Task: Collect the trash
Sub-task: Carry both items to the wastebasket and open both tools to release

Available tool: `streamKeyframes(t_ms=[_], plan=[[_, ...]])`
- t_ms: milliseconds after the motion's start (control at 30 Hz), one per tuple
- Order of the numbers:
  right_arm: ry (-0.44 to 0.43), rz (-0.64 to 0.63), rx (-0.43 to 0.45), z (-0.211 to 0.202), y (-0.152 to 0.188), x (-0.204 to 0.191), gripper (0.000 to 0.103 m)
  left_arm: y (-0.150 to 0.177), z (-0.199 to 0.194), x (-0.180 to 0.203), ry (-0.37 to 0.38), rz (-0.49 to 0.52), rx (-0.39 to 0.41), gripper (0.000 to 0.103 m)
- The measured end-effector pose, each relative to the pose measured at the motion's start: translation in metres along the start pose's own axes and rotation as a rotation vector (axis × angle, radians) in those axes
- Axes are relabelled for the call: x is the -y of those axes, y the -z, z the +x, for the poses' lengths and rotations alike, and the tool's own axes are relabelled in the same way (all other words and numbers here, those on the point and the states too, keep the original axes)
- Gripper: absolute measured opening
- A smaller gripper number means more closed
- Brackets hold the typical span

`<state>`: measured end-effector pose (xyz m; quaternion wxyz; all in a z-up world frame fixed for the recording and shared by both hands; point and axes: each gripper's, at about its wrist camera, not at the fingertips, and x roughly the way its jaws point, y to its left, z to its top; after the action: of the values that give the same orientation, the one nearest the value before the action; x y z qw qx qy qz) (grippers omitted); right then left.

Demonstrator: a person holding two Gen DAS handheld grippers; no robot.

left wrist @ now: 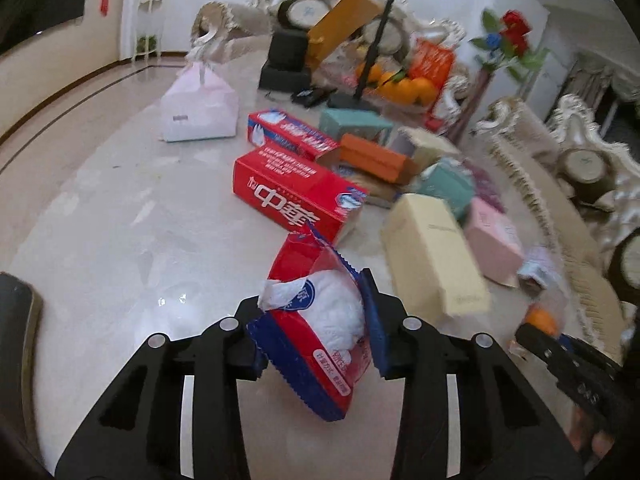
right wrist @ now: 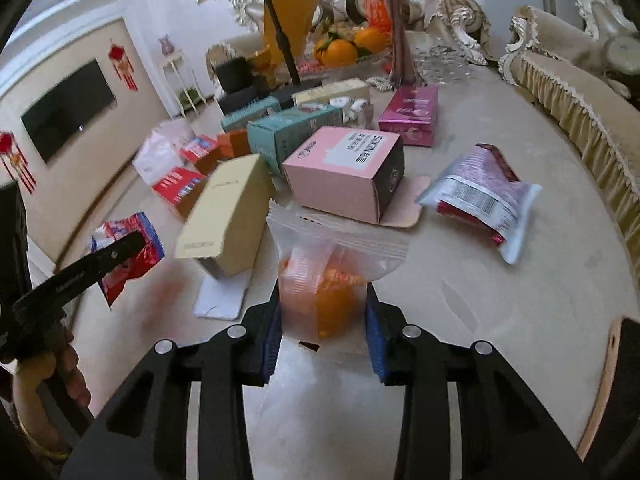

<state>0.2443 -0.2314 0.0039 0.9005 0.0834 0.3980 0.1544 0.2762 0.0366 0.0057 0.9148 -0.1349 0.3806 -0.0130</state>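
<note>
My left gripper (left wrist: 314,332) is shut on a torn red, white and blue packet (left wrist: 304,272), held tilted just above the pale table (left wrist: 120,240). My right gripper (right wrist: 322,312) is shut on a clear plastic wrapper (right wrist: 332,248) with something orange inside, its top edge sticking up past the pads. In the right wrist view the left gripper (right wrist: 100,260) and its red packet (right wrist: 136,240) show at the left, with a hand behind. In the left wrist view the right gripper (left wrist: 560,352) shows at the lower right.
Ahead on the table lie a red box (left wrist: 292,192), a cream box (right wrist: 224,216), a pink box (right wrist: 344,172), teal boxes (right wrist: 288,136), a magenta box (right wrist: 412,116) and a purple snack bag (right wrist: 484,196). A bowl of oranges (right wrist: 344,50) and a black stand (right wrist: 280,32) are behind. A fringed sofa (right wrist: 580,92) borders the right.
</note>
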Motion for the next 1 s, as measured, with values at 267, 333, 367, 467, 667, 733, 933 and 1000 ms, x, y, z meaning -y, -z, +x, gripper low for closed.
streamKeyframes(t_ms=[267, 333, 367, 467, 667, 733, 933, 1000], plan=[[-0.117, -0.025, 0.126, -0.105, 0.065, -0.008, 0.035, 0.066, -0.122, 0.018, 0.169, 0.198, 0.108, 0.039], [-0.133, -0.020, 0.124, -0.127, 0.091, -0.009, 0.035, 0.096, -0.147, 0.023, 0.211, 0.246, 0.089, 0.039], [-0.136, -0.008, 0.116, -0.137, 0.107, -0.009, 0.035, 0.111, -0.154, 0.024, 0.227, 0.254, 0.071, 0.039], [-0.150, 0.020, 0.053, -0.155, 0.147, -0.010, 0.035, 0.158, -0.164, 0.026, 0.283, 0.260, -0.033, 0.039], [-0.136, 0.055, -0.195, -0.129, 0.227, -0.011, 0.034, 0.244, -0.137, 0.036, 0.201, 0.341, -0.235, 0.039], [-0.093, 0.087, -0.260, -0.104, 0.243, -0.001, 0.035, 0.264, -0.112, 0.036, 0.231, 0.341, -0.304, 0.039], [-0.043, 0.113, -0.376, -0.053, 0.267, 0.010, 0.034, 0.303, -0.041, 0.036, 0.220, 0.367, -0.466, 0.039], [-0.041, 0.115, -0.378, -0.049, 0.269, 0.011, 0.034, 0.309, -0.033, 0.035, 0.227, 0.362, -0.489, 0.039]])
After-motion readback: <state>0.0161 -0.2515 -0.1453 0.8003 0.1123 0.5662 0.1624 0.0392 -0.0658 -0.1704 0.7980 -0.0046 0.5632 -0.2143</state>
